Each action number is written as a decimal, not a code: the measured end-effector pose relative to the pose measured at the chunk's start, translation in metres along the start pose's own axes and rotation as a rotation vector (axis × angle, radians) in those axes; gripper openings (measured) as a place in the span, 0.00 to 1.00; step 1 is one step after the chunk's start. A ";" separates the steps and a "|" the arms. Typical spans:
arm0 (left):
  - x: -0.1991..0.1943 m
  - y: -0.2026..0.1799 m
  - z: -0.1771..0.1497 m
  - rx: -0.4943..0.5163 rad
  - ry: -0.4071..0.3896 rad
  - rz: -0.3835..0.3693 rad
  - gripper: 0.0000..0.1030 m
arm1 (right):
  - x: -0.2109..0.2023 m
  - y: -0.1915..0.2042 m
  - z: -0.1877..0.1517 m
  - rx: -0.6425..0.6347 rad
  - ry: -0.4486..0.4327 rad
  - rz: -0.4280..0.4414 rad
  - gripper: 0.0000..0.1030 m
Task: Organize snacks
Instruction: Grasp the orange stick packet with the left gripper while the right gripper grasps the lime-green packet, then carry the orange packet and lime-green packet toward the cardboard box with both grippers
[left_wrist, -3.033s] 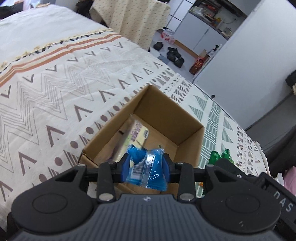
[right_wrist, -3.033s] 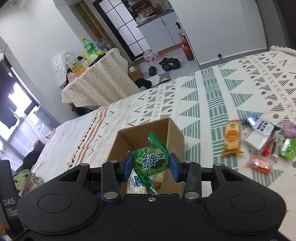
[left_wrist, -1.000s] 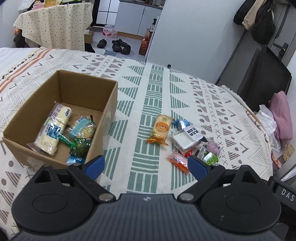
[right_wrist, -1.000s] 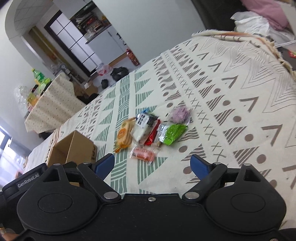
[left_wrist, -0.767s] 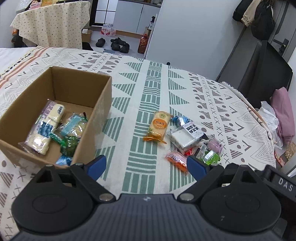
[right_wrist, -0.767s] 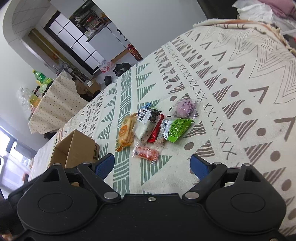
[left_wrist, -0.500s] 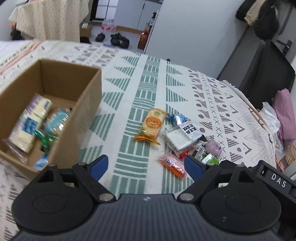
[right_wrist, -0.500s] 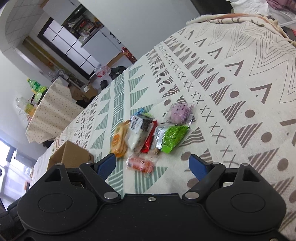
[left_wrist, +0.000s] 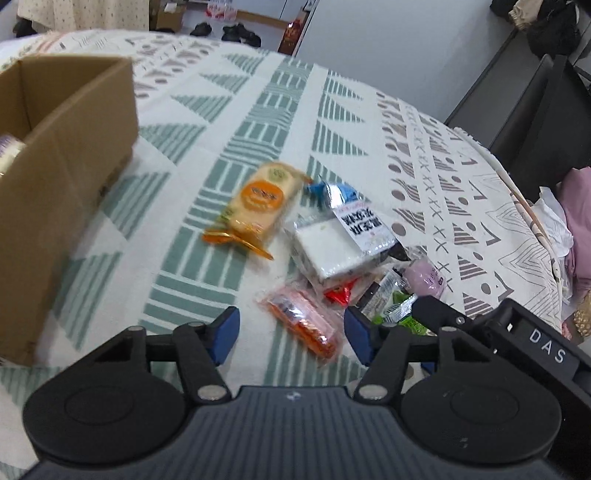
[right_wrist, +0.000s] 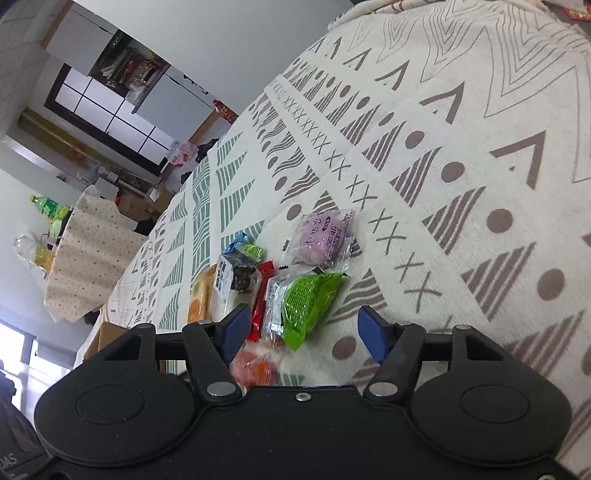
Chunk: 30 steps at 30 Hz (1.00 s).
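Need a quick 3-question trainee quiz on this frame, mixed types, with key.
1. True or false: the left gripper is shut on a snack.
2. Which packet lies between the right gripper jaws? A) green packet B) purple packet C) cardboard box
3. Fill in: the orange-pink packet lies on the ____.

Key: 1 false, jaws open; 2 A; 3 patterned cloth.

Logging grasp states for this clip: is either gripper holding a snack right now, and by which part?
Nothing is held. The left gripper is open around the orange snack packet, the right gripper open over the green packet.
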<state>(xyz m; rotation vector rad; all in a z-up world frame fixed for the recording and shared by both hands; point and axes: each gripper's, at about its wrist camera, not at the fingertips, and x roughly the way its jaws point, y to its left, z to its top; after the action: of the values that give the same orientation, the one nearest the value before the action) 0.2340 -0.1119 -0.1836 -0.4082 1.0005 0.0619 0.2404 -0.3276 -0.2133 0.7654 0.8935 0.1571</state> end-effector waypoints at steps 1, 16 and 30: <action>0.003 -0.001 0.000 -0.002 0.001 0.001 0.58 | 0.002 -0.001 0.001 -0.002 0.000 0.001 0.62; -0.004 0.001 0.002 0.043 0.000 0.031 0.18 | 0.019 0.003 0.004 -0.069 0.008 -0.020 0.32; -0.061 0.029 0.008 0.041 -0.057 0.016 0.16 | -0.023 0.010 -0.007 -0.068 -0.028 -0.001 0.28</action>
<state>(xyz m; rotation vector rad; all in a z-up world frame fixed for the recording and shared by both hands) 0.2002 -0.0743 -0.1381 -0.3595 0.9471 0.0669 0.2222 -0.3267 -0.1942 0.7028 0.8576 0.1747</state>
